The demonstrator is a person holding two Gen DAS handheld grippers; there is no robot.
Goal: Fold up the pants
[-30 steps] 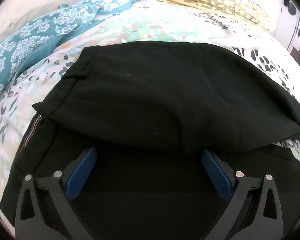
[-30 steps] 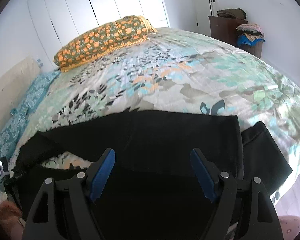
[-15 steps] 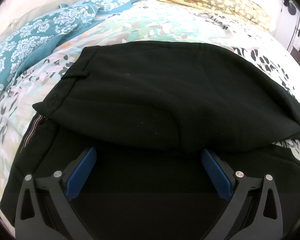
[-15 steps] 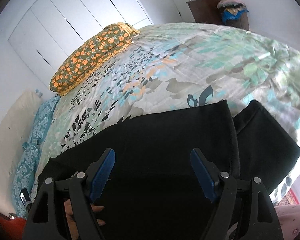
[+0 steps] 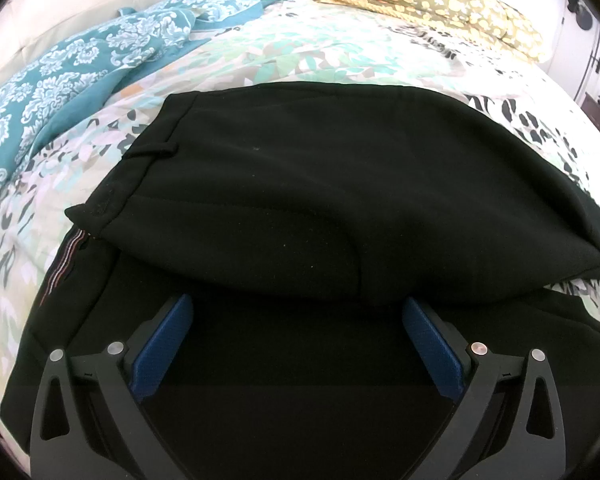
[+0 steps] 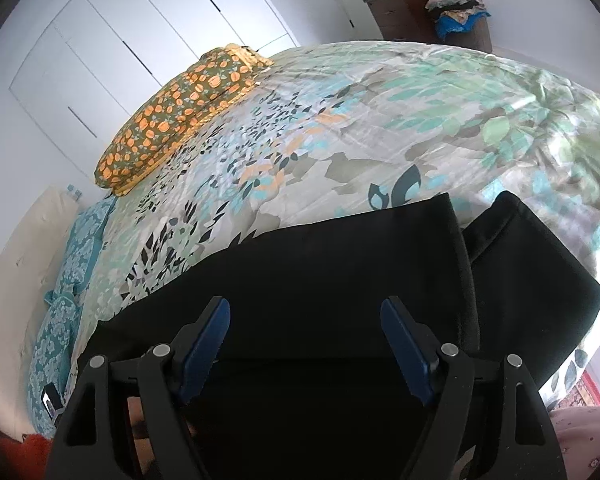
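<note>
Black pants (image 5: 320,184) lie on a floral bedspread (image 5: 260,44), one half folded over the other, the waistband at the left with a striped inner band showing. My left gripper (image 5: 296,316) hovers open over the lower layer near the folded edge, nothing between its blue pads. In the right wrist view the two leg ends of the pants (image 6: 340,264) lie side by side near the bed's right edge. My right gripper (image 6: 304,320) stands open above the nearer leg, holding nothing.
An orange-patterned pillow (image 6: 180,108) lies at the head of the bed, a teal patterned cover (image 5: 60,80) along the left side. White wardrobe doors (image 6: 120,40) and a dresser (image 6: 416,16) with piled clothes stand beyond. A hand (image 6: 140,428) shows under the right gripper.
The right gripper has rolled, so the bed now looks tilted, and it has shifted toward the leg ends. The left gripper and pants have stayed still.
</note>
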